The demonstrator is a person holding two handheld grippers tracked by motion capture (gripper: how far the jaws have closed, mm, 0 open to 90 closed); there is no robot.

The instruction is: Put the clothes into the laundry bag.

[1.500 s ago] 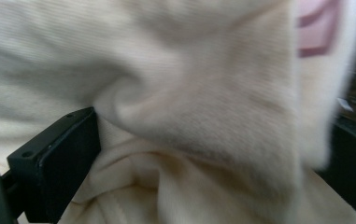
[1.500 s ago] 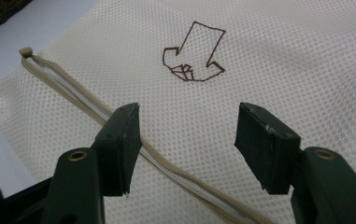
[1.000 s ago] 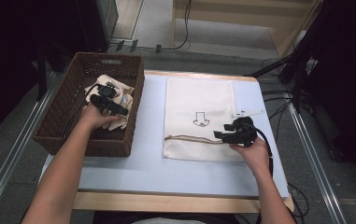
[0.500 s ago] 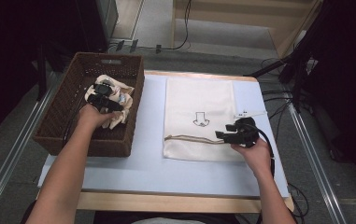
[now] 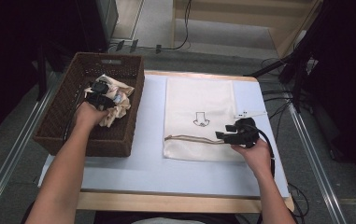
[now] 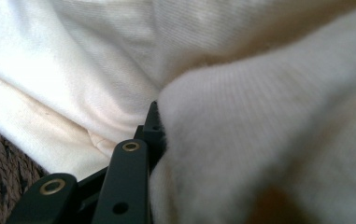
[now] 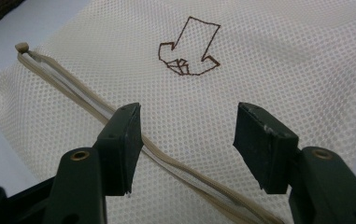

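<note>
Just closing on cream cloth point(image 5: 112, 100) in basket point(image 5: 63, 126), left of frame: left tool point(image 5: 98, 93), now pinching a fold. Spread over mesh bag point(image 5: 199, 100) at centre: right tool point(image 5: 231, 133). Nothing bagged yet.

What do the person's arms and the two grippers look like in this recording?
Both forearms are bare, no sleeves showing. The left gripper and right gripper are black. A black cable loops from the right one. Its jaws carry flat rectangular pads and brass-coloured rivets.

Crumpled cream cloth point(image 5: 112, 100) crowds the wicker basket point(image 5: 66, 100); its tall walls hem in access. Bare table point(image 5: 147, 116) lies between basket and mesh bag point(image 5: 199, 100).
</note>
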